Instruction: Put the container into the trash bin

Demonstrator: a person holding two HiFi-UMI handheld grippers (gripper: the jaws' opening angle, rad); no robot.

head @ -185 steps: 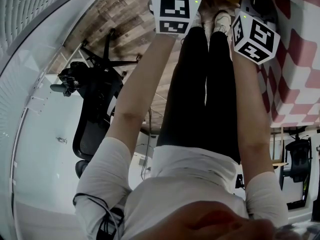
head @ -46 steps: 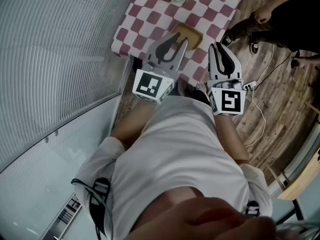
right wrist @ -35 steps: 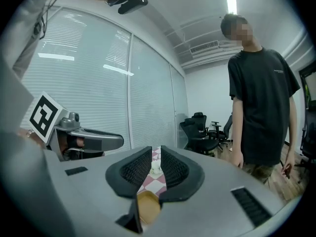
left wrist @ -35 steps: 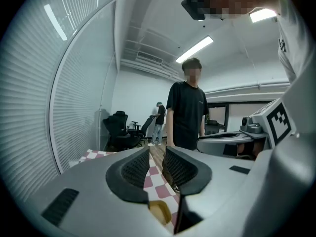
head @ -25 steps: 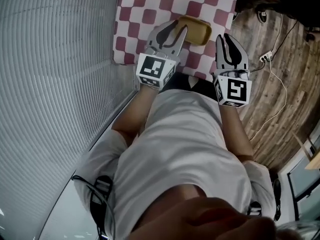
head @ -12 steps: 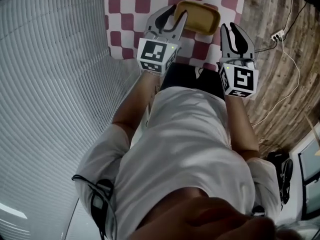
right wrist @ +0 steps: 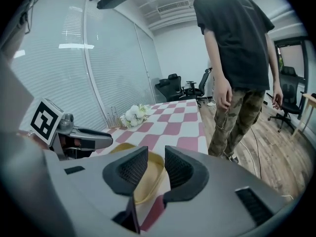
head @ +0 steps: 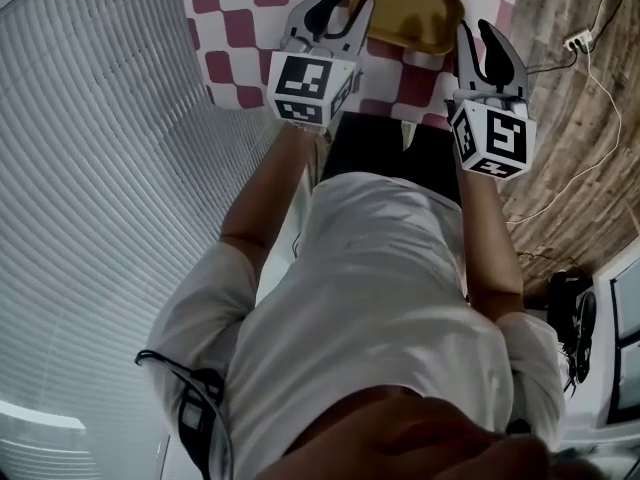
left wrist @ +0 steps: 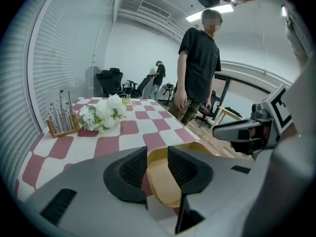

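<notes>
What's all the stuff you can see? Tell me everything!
container: one, yellow, near end of the table, between both grippers
table: one, red-and-white checked cloth
flowers: one bunch, white, far end of the table
twig stand: one, wooden, beside the flowers
bystander: one, black shirt, standing past the table
chairs: several, black, back of the room
power strip: one, white, on the wooden floor
left gripper: grey, jaws opening, container edge shows in the gap, not gripped
right gripper: grey, jaws opening, likewise
</notes>
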